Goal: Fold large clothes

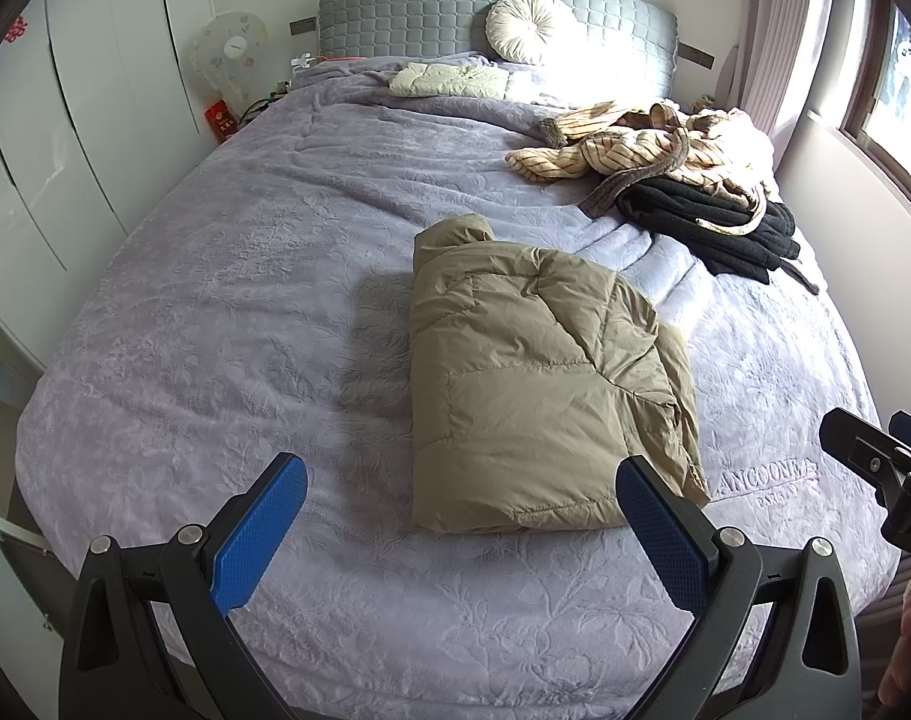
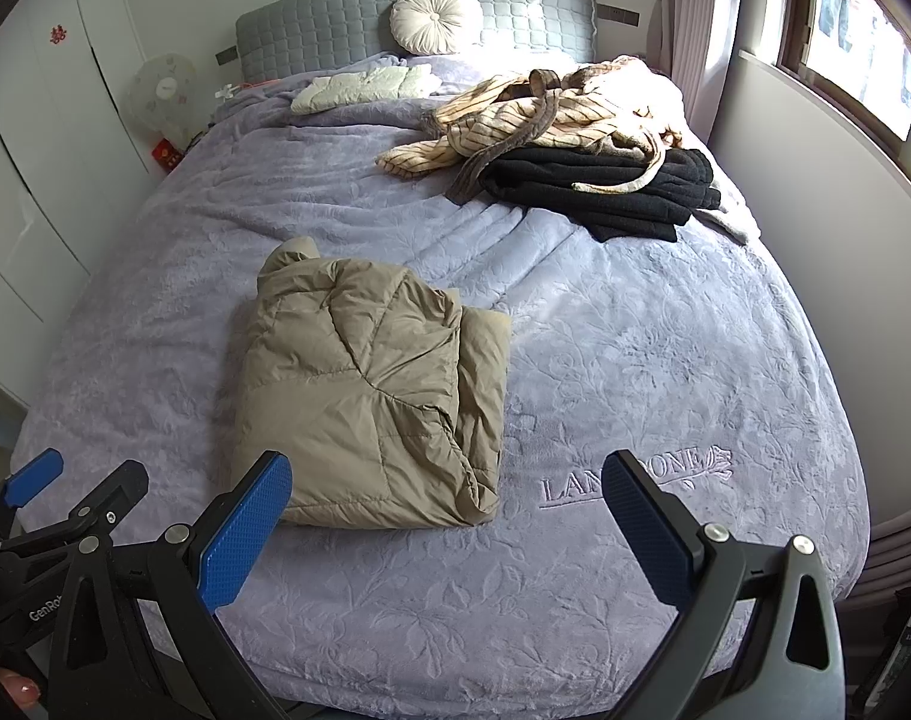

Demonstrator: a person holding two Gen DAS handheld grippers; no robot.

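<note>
While I hold both tools above the foot of the bed (image 1: 215,312), the left gripper (image 1: 461,525) and right gripper (image 2: 446,513) are spread wide, holding nothing. The folded tan jacket (image 1: 533,384) lies mid-blanket, with a clothes pile (image 2: 575,150) beyond.

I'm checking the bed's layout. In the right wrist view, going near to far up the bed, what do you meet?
Folded tan puffer jacket → folded black garment → striped robe → round white cushion against the grey headboard.

Matt quilted khaki jacket (image 1: 539,384) lies on plush embossed bedspread (image 1: 245,312).
</note>
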